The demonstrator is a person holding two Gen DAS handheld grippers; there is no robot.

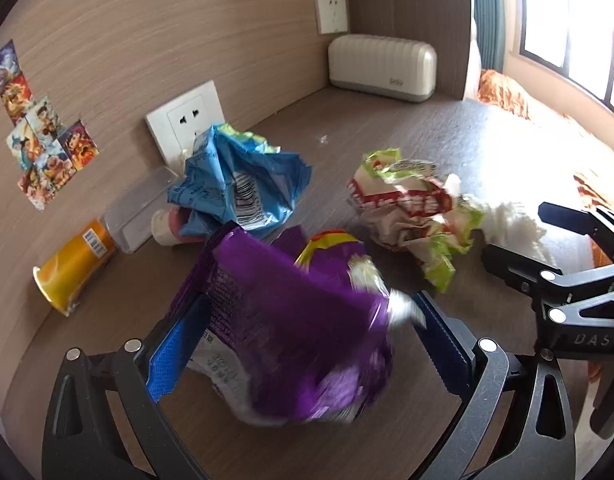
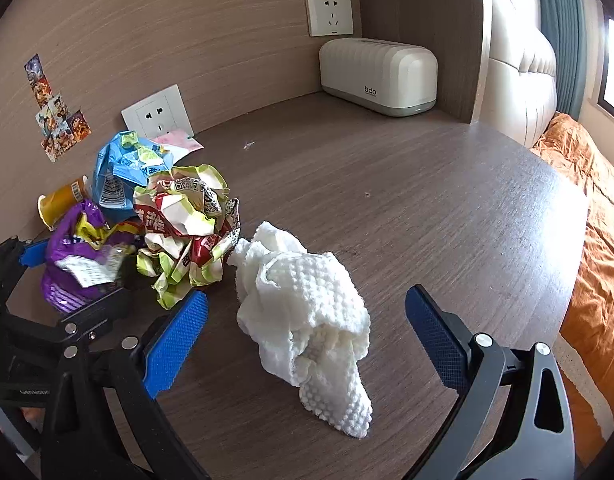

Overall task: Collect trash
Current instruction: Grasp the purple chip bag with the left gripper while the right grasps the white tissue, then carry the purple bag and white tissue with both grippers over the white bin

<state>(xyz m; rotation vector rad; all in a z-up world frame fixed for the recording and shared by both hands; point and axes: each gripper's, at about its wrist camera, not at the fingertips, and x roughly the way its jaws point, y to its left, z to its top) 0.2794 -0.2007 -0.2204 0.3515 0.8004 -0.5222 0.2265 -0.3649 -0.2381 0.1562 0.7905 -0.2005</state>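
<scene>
A crumpled purple snack bag (image 1: 291, 332) sits between the blue pads of my left gripper (image 1: 303, 320), which is shut on it; the bag is blurred. In the right wrist view the same bag (image 2: 79, 256) shows in the left gripper (image 2: 71, 276) at the far left. A crumpled white paper towel (image 2: 307, 320) lies on the brown table (image 2: 427, 200) between the spread fingers of my right gripper (image 2: 307, 300), which is open and not touching it. A red, white and green wrapper (image 2: 183, 220) and a blue bag (image 2: 119, 172) lie just behind.
An orange tube (image 1: 71, 268) lies on its side by the wood wall, next to a clear plastic box (image 1: 139, 212) and a small white bottle (image 1: 167, 228). A white ribbed box (image 2: 379, 76) stands in the back corner. Orange bedding (image 2: 599, 240) lies past the table's right edge.
</scene>
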